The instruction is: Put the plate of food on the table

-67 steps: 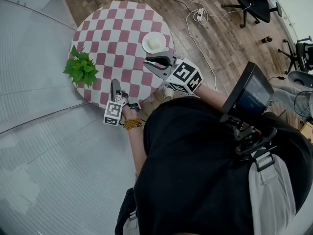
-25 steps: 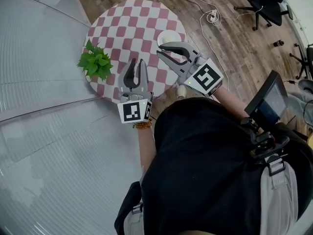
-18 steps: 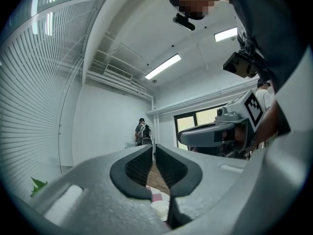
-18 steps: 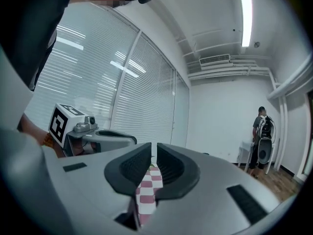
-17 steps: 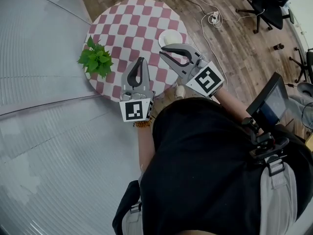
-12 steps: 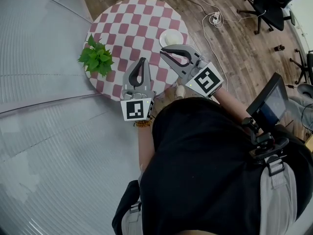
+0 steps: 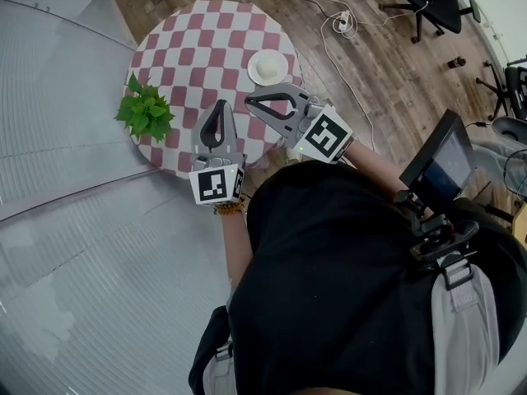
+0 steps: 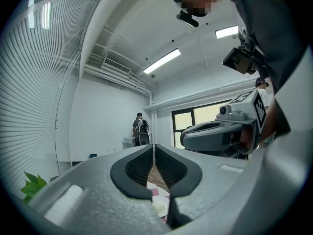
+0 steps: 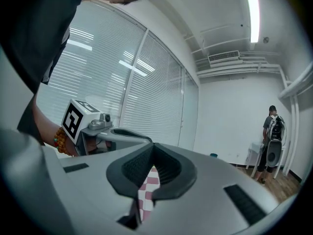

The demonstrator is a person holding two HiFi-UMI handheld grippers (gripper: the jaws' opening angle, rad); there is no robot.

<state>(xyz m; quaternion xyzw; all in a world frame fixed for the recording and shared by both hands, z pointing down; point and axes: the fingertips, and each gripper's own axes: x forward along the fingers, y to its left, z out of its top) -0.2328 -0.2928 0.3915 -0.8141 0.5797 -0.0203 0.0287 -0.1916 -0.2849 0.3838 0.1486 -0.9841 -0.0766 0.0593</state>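
The plate (image 7: 268, 67) of food sits on the checkered bench (image 7: 198, 48) near its right edge, so the job looks done. The left tongs (image 7: 221, 104) have just been closing on nothing. The right tongs (image 7: 249, 101) hover clenched, empty too.

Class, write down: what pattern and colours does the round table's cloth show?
The tablecloth is a dusky-red and white checkerboard, clearest in the head view.

Left tool (image 8: 153, 148) jaws just closed, empty; plate of food (image 8: 159, 207) below; right tool (image 8: 217, 133) beside; plant (image 8: 32, 184) lower-left.
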